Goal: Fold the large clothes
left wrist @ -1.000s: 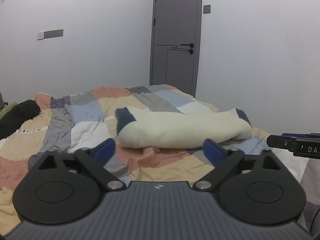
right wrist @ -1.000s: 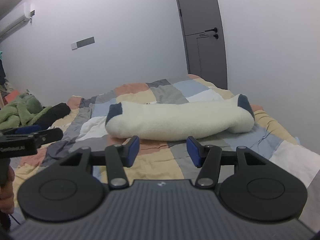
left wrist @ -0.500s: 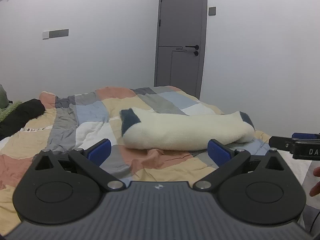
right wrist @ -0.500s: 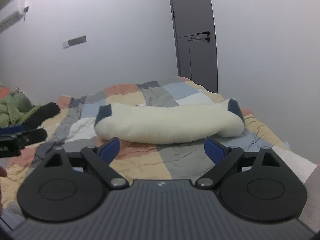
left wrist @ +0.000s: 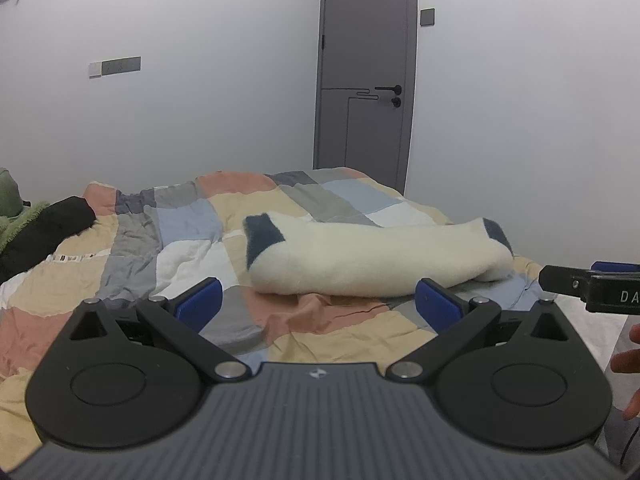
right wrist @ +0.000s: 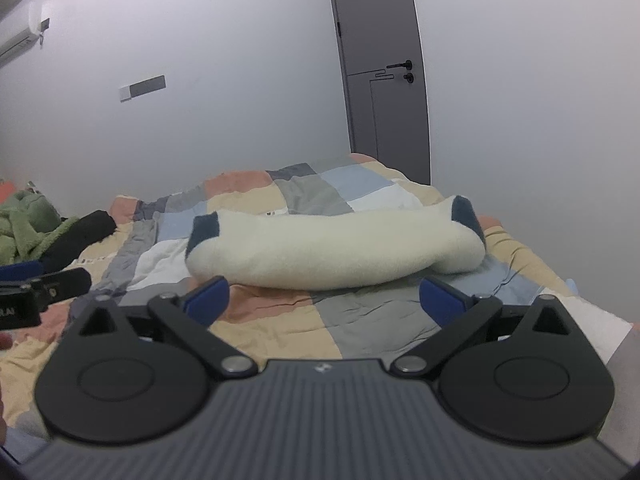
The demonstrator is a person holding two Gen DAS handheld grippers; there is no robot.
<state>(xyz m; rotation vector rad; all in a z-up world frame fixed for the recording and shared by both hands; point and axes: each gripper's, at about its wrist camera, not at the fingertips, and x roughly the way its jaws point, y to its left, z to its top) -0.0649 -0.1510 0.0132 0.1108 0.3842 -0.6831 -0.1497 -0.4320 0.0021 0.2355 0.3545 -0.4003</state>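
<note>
I've got both grippers, left [left wrist: 316,304] and right [right wrist: 324,298], spread wide and empty, the right one's jaws just opened, and the cream garment [right wrist: 332,252] lies mid-frame ahead on the quilt [right wrist: 360,320], long axis running left-right, neither noticeably nearer.

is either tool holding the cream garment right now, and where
Nothing is held. The left tool and right tool are both open and empty, short of the folded cream garment on the bed.

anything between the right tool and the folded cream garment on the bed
Nothing but bare patchwork quilt. In the right wrist view the open right tool sits short of the cream garment, with only wrinkled quilt between.
</note>
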